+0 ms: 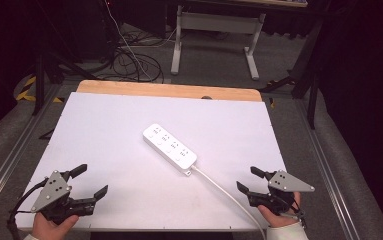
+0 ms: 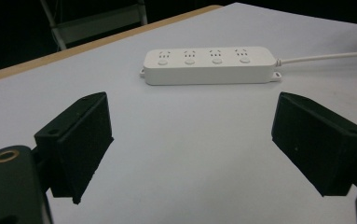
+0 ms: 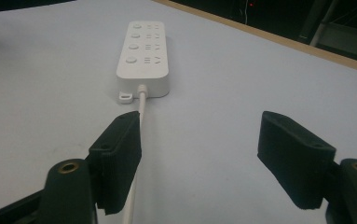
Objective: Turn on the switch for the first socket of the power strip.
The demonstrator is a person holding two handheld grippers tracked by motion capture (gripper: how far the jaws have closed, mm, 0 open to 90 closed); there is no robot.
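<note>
A white power strip (image 1: pixel 170 148) with several sockets and buttons lies diagonally in the middle of the white table top (image 1: pixel 109 130). Its white cable (image 1: pixel 224 192) runs off toward the near right edge. My left gripper (image 1: pixel 93 181) rests open near the front left corner, with nothing between its jaws. My right gripper (image 1: pixel 250 180) stands open at the front right, just right of the cable. From the left gripper (image 2: pixel 192 140) the strip (image 2: pixel 209 64) lies broadside ahead. From the right gripper (image 3: pixel 199 149) the strip (image 3: pixel 143 53) lies end-on, and the cable (image 3: pixel 136 163) passes beside the left jaw.
A wooden strip (image 1: pixel 169 90) edges the table's far side. Beyond it stand a grey-white table frame (image 1: pixel 214 35) and loose cables (image 1: pixel 129 60) on the floor. Metal rails (image 1: pixel 14 150) run along both sides of the table.
</note>
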